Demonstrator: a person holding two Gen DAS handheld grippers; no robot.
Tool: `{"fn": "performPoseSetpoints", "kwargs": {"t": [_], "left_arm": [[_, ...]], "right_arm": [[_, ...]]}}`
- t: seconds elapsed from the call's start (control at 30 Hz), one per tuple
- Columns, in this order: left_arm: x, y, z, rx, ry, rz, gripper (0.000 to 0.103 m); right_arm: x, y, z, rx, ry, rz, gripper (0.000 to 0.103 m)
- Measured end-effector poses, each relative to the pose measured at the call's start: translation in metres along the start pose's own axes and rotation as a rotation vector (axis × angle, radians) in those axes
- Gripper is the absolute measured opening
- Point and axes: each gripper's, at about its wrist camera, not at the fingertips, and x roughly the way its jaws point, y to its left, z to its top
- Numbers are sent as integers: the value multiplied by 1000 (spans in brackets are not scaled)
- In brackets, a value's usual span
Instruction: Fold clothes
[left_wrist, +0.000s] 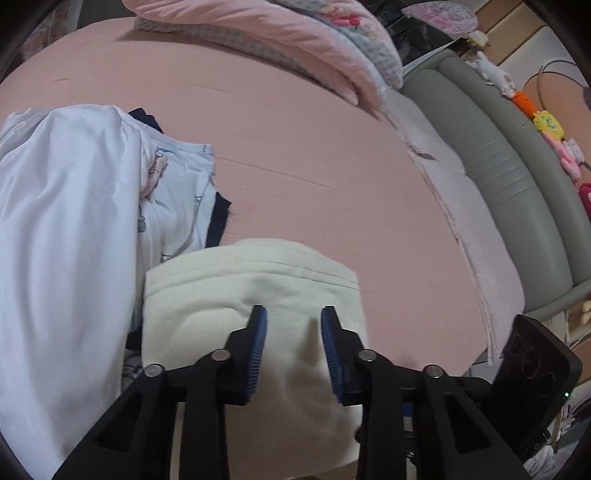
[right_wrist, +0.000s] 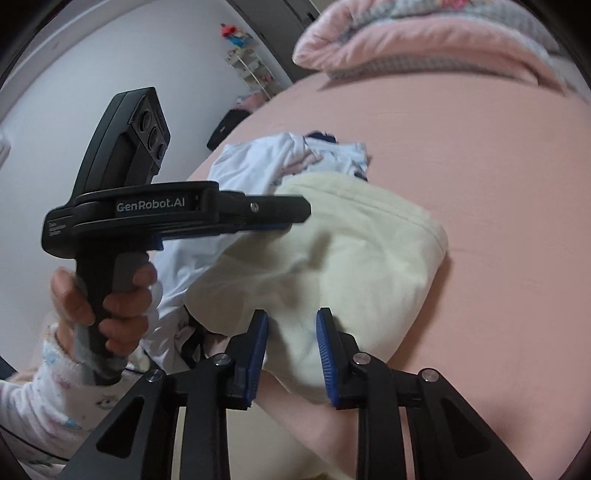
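The cream garment (left_wrist: 255, 295) sits bunched at the near side of the pink bed sheet (left_wrist: 314, 155), just beside the heap of white and pale-blue clothes (left_wrist: 66, 221) — and both claws are on it, the left gripper (left_wrist: 293, 314) pinching a fold between its blue pads, the right gripper (right_wrist: 291, 319) nipping the near edge likewise. To do this step well, both pinches want to hold at matching corners and lift evenly — pull the cloth taut and clear of the heap, so the fold lands flat and square.
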Motion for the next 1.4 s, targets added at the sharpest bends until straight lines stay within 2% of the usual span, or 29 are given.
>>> {"fn": "performPoseSetpoints", "kwargs": {"t": [0.07, 0.23, 0.33, 0.4, 0.53, 0.6, 0.73, 0.83, 0.87, 0.93, 1.03, 1.07, 1.17, 1.2, 1.4], "left_arm": [[9, 8, 5, -18, 31, 16, 10], [22, 35, 5, -108, 84, -37, 2], [26, 30, 2, -50, 79, 4, 2], [24, 20, -1, 12, 64, 56, 2], [7, 6, -6, 29, 40, 115, 2], [-7, 1, -11, 21, 32, 128, 4], [-27, -7, -29, 44, 24, 168, 8], [-33, -1, -44, 28, 19, 188, 11], [-36, 2, -49, 18, 14, 186, 11], [-42, 5, -57, -6, -11, 171, 11], [-48, 0, -61, -6, -33, 164, 19], [-51, -3, -63, -1, -40, 164, 27], [-53, -11, -64, 20, -45, 158, 61], [-53, -13, -64, 25, -46, 161, 64], [-51, 2, -67, -26, -48, 196, 64]], "right_arm": [[4, 1, -1, -2, 22, -10, 22], [19, -3, -9, 22, 77, -36, 20], [25, -4, -8, 24, 109, -47, 18], [28, -3, -8, 20, 117, -66, 17], [26, 5, -10, -27, 110, -101, 17], [20, 8, -9, -26, 90, -101, 21], [9, 8, -3, 12, 73, -96, 23], [0, 9, 3, 26, 60, -102, 37], [-3, 10, 6, 11, 52, -119, 45], [-9, 10, 11, -16, 33, -154, 47], [-13, 6, 17, -24, 25, -188, 49], [-11, 4, 18, -21, 30, -204, 51], [-6, -5, 22, 0, 43, -251, 62], [-5, -9, 22, 11, 44, -254, 64], [0, -27, 23, 88, 74, -238, 64]]}}
